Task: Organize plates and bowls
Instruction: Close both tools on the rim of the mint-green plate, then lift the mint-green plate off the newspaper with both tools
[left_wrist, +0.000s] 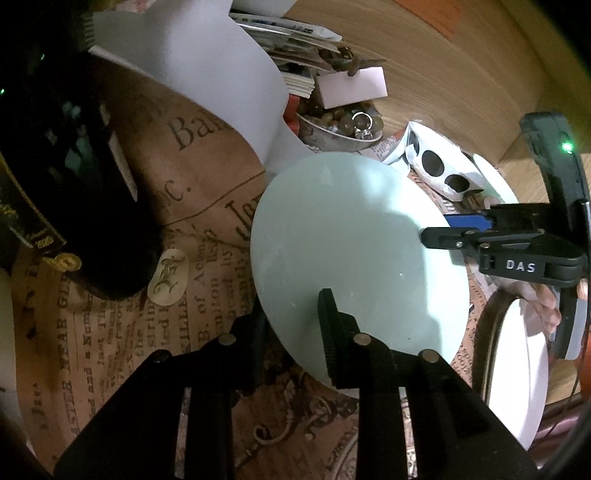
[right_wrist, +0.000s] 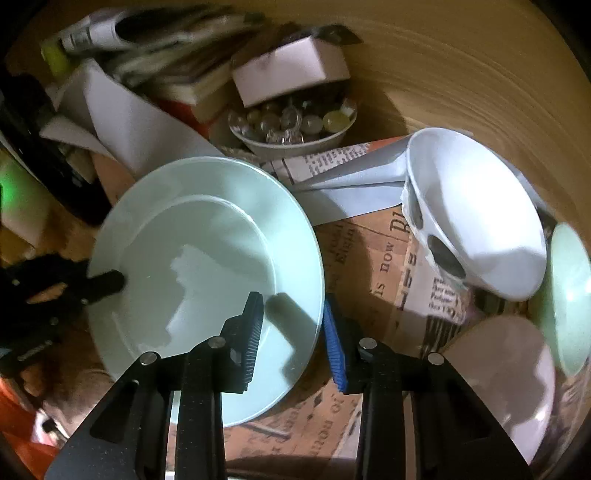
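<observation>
A pale green plate (right_wrist: 207, 266) is held tilted above the newsprint-covered tabletop (left_wrist: 110, 332); its near rim is pinched by the right gripper (right_wrist: 291, 332), its left rim by the left gripper (left_wrist: 291, 332), whose lower finger is hidden beneath; a white bowl (right_wrist: 476, 221) lies tipped at the right; a blurred bowl of round beads (right_wrist: 291, 129) is seen farther off; plates at the right edge are cut off.

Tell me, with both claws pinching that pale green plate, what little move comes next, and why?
Probably a short lift together. The left gripper and the right gripper each clamp the pale green plate at opposite rims, so it looks secured. Lifting it off the printed paper would let it travel toward the white plate.
</observation>
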